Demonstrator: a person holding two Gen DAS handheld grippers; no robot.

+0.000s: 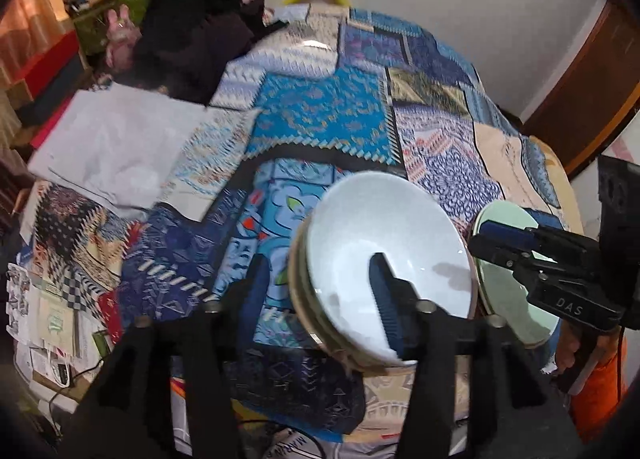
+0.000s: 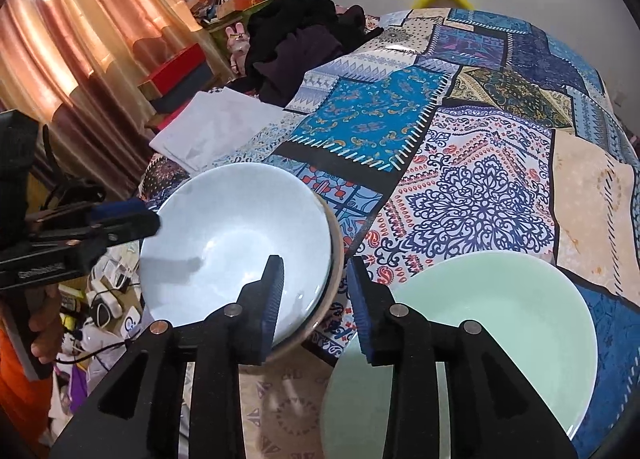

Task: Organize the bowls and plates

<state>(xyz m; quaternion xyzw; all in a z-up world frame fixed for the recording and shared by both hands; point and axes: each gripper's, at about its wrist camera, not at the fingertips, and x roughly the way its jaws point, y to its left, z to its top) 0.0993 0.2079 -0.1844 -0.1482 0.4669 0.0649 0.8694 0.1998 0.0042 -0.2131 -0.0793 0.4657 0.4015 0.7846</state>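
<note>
A white bowl [image 1: 360, 243] tops a stack of several brown-rimmed dishes on the patchwork cloth [image 1: 320, 115]. My left gripper [image 1: 320, 259] stands open astride the stack's near rim. One finger is inside the bowl and the other is outside, clear of the rim. To the right lies a pale green plate [image 1: 508, 291]. The right gripper [image 1: 486, 243] hovers over its far edge. In the right wrist view the right gripper [image 2: 315, 261] is open over bare cloth, between the white bowl [image 2: 224, 227] and the green plate [image 2: 480, 319], with nothing between the fingers. The left gripper [image 2: 148, 219] reaches in from the left.
A white folded sheet [image 1: 116, 151] and a heap of dark clothes [image 1: 192, 39] lie at the table's far left. Boxes and clutter [image 2: 104, 299] sit on the floor below the left edge. A hand in an orange sleeve [image 1: 592, 363] is at the near right.
</note>
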